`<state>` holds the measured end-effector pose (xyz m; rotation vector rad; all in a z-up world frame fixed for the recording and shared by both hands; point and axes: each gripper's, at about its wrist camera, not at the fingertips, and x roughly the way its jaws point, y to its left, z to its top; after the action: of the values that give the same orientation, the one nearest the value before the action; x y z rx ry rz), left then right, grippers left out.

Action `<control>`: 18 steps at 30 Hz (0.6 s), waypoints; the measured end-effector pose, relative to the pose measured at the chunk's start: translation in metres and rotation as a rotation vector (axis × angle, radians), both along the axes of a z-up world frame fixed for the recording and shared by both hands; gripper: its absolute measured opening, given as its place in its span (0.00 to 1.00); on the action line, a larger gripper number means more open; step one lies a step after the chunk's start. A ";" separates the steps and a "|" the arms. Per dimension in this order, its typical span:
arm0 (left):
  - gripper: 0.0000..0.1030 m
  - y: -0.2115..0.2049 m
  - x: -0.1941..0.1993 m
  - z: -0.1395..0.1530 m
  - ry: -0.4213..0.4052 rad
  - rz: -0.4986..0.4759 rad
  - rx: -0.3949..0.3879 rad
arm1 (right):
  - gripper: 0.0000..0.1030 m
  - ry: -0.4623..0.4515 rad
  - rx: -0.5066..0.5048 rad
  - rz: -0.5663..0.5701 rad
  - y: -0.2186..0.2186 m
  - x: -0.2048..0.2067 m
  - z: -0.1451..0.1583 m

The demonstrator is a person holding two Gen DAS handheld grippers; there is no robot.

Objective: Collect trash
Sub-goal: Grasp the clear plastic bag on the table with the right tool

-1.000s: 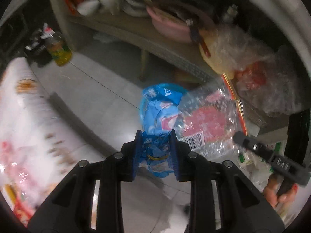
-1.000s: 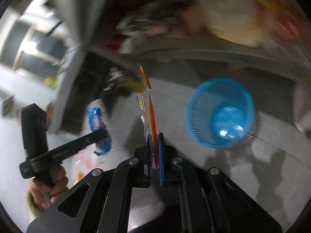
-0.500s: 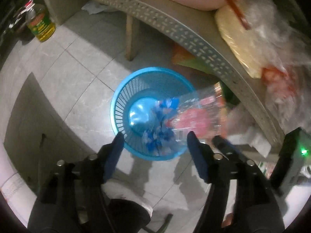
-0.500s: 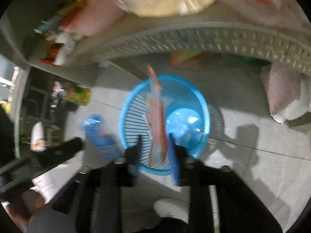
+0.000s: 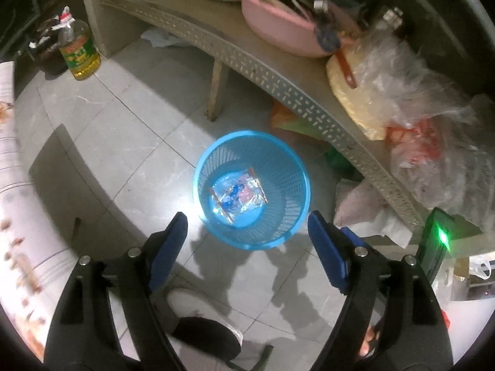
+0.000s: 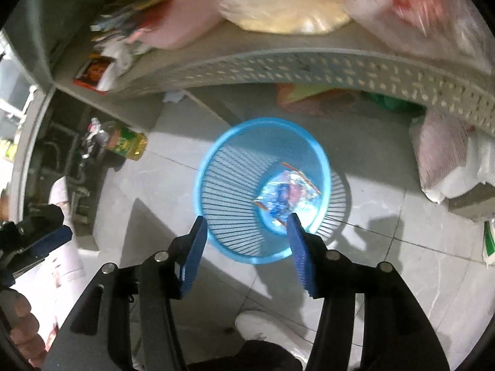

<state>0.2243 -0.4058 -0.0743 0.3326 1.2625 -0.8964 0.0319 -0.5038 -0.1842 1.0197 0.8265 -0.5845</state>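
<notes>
A blue mesh waste basket [image 5: 287, 213] stands on the tiled floor below both grippers; it also shows in the right wrist view [image 6: 229, 216]. Two wrappers lie at its bottom, a clear plastic one with red print and orange edges [image 5: 247, 192] and a crumpled blue one [image 5: 232, 194]; they show together in the right wrist view [image 6: 286, 196]. My left gripper [image 5: 247, 227] is open and empty above the basket's near rim. My right gripper [image 6: 246, 227] is open and empty above it too.
A perforated grey shelf [image 5: 278, 74] runs behind the basket, loaded with a pink basin [image 5: 275, 27] and plastic bags [image 5: 417, 99]. An oil bottle [image 5: 79, 52] stands on the floor at left. A white shoe [image 5: 191, 306] is below the grippers.
Both grippers opened over the basket. The blue wrapper dropped from the left one and the clear red wrapper from the right one; both now lie at the basket's bottom.
</notes>
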 end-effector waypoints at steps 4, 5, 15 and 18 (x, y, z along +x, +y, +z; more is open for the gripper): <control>0.73 0.043 0.005 0.041 -0.133 0.034 -0.029 | 0.56 -0.067 -0.015 0.060 0.023 0.010 0.040; 0.73 0.055 0.009 0.049 -0.147 0.047 -0.029 | 0.56 -0.084 -0.028 0.087 0.030 0.014 0.052; 0.73 0.244 0.071 0.153 -0.302 0.260 0.010 | 0.63 -0.309 -0.173 0.541 0.147 0.082 0.170; 0.77 0.292 0.099 0.164 -0.302 0.335 0.050 | 0.66 -0.361 -0.140 0.740 0.192 0.119 0.187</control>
<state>0.3231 -0.1142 0.0901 0.2732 1.0228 -0.5075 0.1507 -0.3123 0.0024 0.5969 0.7573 0.1700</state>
